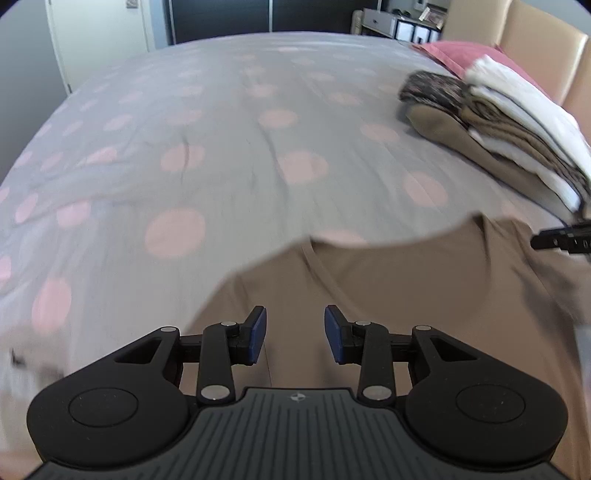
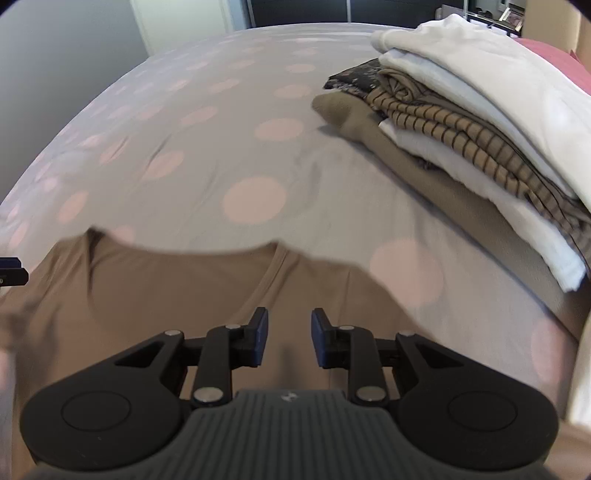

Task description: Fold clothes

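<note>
I hover my left gripper (image 1: pixel 294 334) and right gripper (image 2: pixel 289 338), both parted and empty, over the tan shirt (image 1: pixel 388 288), its far edge lying left-to-right ahead.

Tan garment (image 1: pixel 388 295) lies spread on bedspread, near side, far edge wavy, seam line visible; blurred. Folded stack (image 2: pixel 461 122) far right: tan piece at bottom, white, striped tan, white on top; dark patterned item behind.

Bed: grey cover (image 1: pixel 229 110) with pink dots
Headboard: tan, padded (image 1: pixel 535 33)
Far wall: white door (image 1: pixel 99 33), dark panels (image 1: pixel 221 16)
Corner: white drawer unit (image 1: pixel 380 20)
</note>
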Tool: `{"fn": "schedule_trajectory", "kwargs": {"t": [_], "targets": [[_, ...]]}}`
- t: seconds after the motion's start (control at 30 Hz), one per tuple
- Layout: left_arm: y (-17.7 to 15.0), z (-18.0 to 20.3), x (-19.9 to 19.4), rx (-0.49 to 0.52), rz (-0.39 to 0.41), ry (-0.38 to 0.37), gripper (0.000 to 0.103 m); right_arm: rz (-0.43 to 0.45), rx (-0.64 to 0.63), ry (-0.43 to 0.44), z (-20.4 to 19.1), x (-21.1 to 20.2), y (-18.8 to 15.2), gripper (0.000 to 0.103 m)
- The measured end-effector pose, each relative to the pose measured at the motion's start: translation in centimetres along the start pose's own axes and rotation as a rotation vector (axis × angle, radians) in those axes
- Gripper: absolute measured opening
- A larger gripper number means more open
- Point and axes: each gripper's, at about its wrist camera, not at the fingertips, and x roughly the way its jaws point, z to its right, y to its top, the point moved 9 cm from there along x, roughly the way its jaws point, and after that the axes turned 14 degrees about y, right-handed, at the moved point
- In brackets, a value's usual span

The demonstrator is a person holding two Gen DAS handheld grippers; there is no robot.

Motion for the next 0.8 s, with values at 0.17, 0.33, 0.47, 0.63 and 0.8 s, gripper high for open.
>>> {"fn": "schedule_trajectory", "kwargs": {"t": [0.17, 0.33, 0.47, 0.63, 0.8], "targets": [[-6.3, 0.1, -4.9, 0.066, -0.049, -0.015, 0.032, -0.064, -0.066, 0.049, -3.2, -3.9, -6.1, 0.028], [-12.9, -0.3, -8.5, 0.073, -0.123, -0.015, 0.032, -0.128, -0.108, 0.098, -6.3, -7.1, -12.8, 0.028], [-18.0, -0.1, -10.5, 0.091, -0.189, -0.030, 0.032, -0.193, -0.135, 0.134, -7.8, -9.0, -18.0, 0.027], [-22.6, 0.2, -12.5, 0.119, -0.239, -0.045, 0.032, -0.247, -0.144, 0.143, -8.6, -10.8, -23.5, 0.027], [-26.7, 1.3, -13.8, 0.168, -0.306, -0.072, 0.032, -0.285, -0.180, 0.137, -9.5, -11.8, -27.3, 0.027]]}}
